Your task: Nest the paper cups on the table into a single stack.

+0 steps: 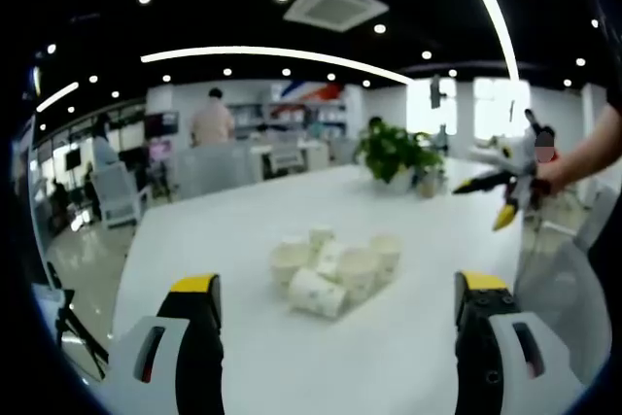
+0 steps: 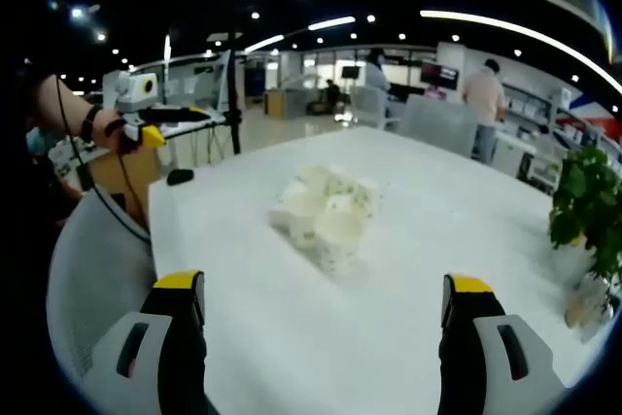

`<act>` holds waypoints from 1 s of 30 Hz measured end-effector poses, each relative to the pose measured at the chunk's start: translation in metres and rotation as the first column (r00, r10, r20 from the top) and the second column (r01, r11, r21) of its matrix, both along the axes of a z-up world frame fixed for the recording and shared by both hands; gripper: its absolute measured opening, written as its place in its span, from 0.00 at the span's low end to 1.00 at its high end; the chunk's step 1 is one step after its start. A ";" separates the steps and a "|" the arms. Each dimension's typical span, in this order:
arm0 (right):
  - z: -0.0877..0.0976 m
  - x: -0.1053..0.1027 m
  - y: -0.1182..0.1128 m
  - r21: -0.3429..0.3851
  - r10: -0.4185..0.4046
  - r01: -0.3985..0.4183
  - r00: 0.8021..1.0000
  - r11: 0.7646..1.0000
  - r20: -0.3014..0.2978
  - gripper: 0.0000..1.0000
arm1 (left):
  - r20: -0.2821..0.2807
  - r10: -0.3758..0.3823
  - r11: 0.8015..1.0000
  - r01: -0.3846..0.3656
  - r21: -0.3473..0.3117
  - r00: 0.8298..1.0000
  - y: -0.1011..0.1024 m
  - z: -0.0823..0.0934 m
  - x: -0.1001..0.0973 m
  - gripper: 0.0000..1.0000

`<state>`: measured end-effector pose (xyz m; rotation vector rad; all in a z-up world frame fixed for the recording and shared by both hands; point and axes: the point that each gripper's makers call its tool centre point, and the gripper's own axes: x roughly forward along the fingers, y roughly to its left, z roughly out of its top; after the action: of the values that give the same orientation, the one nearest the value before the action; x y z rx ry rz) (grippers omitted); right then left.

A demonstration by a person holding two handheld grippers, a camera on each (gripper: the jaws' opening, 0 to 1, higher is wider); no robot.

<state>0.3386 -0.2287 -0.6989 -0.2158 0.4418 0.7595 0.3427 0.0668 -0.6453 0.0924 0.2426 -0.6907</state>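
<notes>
Two grippers, both spread wide and holding nothing: left gripper [image 1: 338, 303] and right gripper [image 2: 326, 303], each hovering above the white table [image 2: 466, 240] and aimed at the same cluster of paper cups [image 1: 335, 264]. Cups dead ahead of both, mid-table, well apart from either set of jaws. Hard to call which hand is nearer, roughly equal going by cup size in each view. White cups with a faint speckled print, packed touching; most upright, one tipped on its side [image 1: 317, 293] at the near edge in the left gripper view, long axis across that view. Count blurry, maybe six or seven. Potted plant [image 1: 394, 155] behind.
</notes>
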 end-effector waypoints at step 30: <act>0.007 0.005 0.003 -0.025 -0.005 0.006 0.999 1.000 0.043 1.00 | 0.001 -0.010 1.000 0.010 -0.005 1.000 -0.003 -0.001 0.000 1.00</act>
<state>0.3440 -0.2258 -0.6915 -0.2535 0.4114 0.7429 0.3431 0.0636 -0.6461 0.0896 0.2396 -0.7009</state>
